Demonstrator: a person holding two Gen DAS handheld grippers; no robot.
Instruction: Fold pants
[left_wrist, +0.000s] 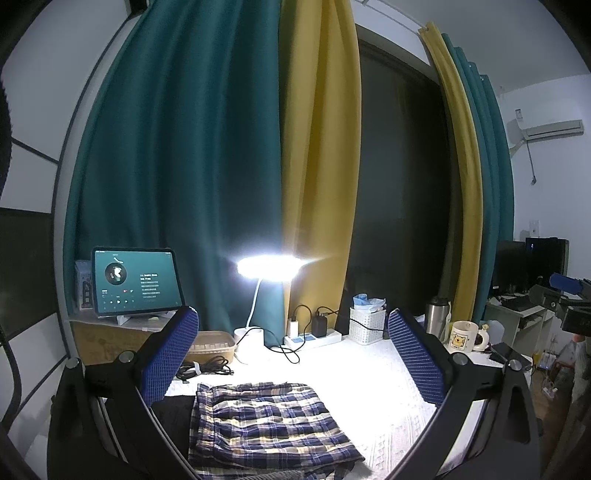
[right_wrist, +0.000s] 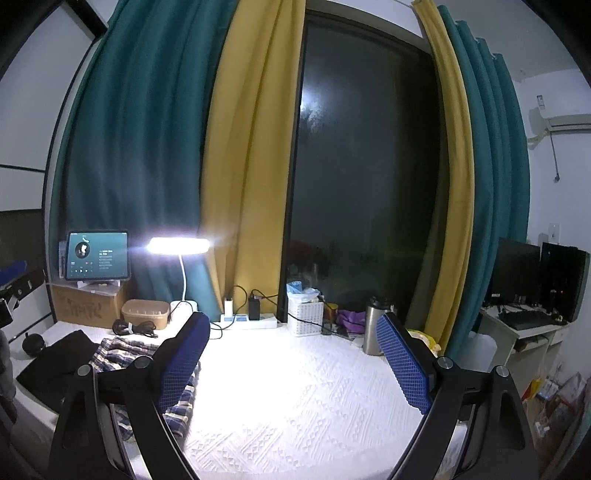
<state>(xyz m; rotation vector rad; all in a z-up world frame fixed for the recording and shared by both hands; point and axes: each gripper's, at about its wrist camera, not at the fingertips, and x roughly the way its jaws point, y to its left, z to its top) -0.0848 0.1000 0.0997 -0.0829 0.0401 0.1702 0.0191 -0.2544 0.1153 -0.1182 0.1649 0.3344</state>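
Folded blue, white and yellow plaid pants (left_wrist: 269, 428) lie flat on the white textured tabletop (left_wrist: 369, 369), low in the left wrist view. My left gripper (left_wrist: 291, 321) hovers above them, jaws wide open, nothing between its blue pads. In the right wrist view the plaid pants (right_wrist: 122, 350) lie at the lower left, partly hidden behind the left finger (right_wrist: 184, 365). My right gripper (right_wrist: 291, 332) stands open and empty over bare tabletop (right_wrist: 295, 387), to the right of the pants.
A black cloth (right_wrist: 55, 358) lies left of the pants. Along the back stand a tablet (left_wrist: 136, 280) on a cardboard box, a lit desk lamp (left_wrist: 267, 266), a power strip (left_wrist: 314, 338), a white basket (left_wrist: 367, 325), a steel flask (right_wrist: 375, 326) and a mug (left_wrist: 463, 336).
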